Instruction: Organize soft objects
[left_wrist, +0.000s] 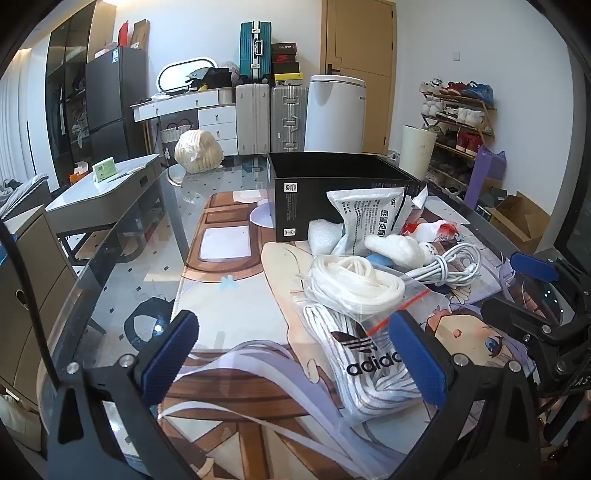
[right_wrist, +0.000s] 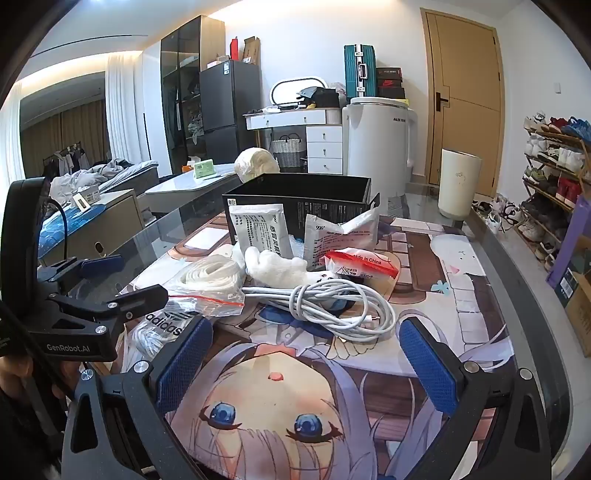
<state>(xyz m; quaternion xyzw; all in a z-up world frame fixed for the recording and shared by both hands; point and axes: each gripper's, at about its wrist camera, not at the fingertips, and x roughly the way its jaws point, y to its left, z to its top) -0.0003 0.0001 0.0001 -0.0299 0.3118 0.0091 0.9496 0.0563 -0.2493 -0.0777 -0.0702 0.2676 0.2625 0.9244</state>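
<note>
**Me:** Left wrist view first: my left gripper (left_wrist: 295, 354) has its jaws spread wide with nothing between them, hanging over the printed mat (left_wrist: 236, 314). The Adidas bag of laces (left_wrist: 364, 363) lies just beside its right pad.

**Partner:** And your other hand?

**Me:** My right gripper (right_wrist: 301, 360) is just as wide and just as empty, above the drawn face on the mat, with the white cable coil (right_wrist: 334, 304) right ahead of it.

**Partner:** How much is sorted?

**Me:** Nothing that I can see. I'd judge we are at the very start. The black box (left_wrist: 341, 188) stands open behind the heap, and no item shows over its rim, though its floor is hidden from me. Everything soft is outside it: the zip bag of white cord (left_wrist: 351, 286), the white plush toy (right_wrist: 279, 267), two medicine sachets (right_wrist: 260, 230), a red-and-white packet (right_wrist: 360, 266).

**Partner:** Anything awkward?

**Me:** The heap overlaps. The cable lies against the plush, the sachets lean on the box wall, and my two grippers sit near each other.
</note>
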